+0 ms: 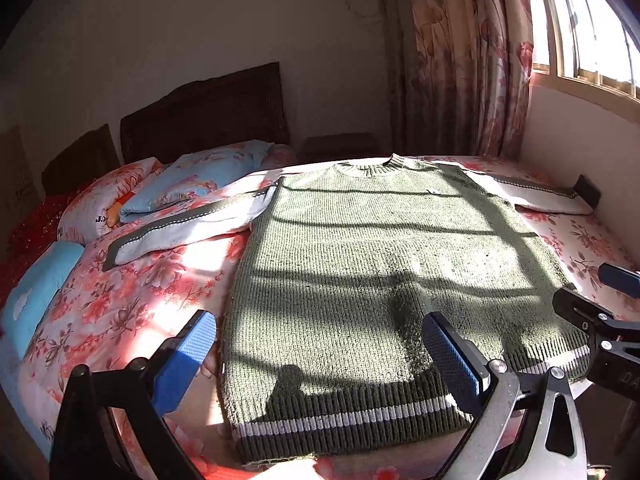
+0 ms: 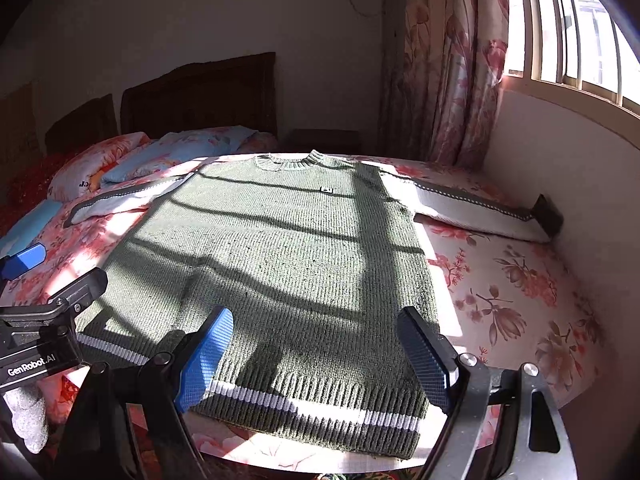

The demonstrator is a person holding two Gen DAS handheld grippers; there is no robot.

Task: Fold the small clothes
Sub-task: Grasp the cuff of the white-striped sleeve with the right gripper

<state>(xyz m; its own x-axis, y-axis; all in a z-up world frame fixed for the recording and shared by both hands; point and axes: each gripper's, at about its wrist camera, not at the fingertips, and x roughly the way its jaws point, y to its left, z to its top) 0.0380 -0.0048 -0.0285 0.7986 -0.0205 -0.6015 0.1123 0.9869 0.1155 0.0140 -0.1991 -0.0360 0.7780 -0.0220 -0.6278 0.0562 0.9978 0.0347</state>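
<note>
Left wrist view, green sweater (image 1: 360, 272) flat on floral bed (image 1: 120, 300), left gripper (image 1: 320, 354) spread, right gripper (image 2: 316, 350) spread, both empty.

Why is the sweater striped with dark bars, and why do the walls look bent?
Left wrist view: sun through the window bars throws shadow bands across the sweater. Right wrist view: same bands on the sweater; the fisheye lens curves the windowsill and darkens the corners.

bed (image 1: 132, 300) with red floral cover, sunlit | pillows (image 1: 196, 184), blue and floral, piled by dark wooden headboard (image 1: 204, 116) | floral curtain (image 1: 464, 60) hanging beside barred window (image 1: 592, 28) | small dark box (image 2: 546, 214) against wall at bed's far edge | plain wall (image 1: 200, 20)
</note>
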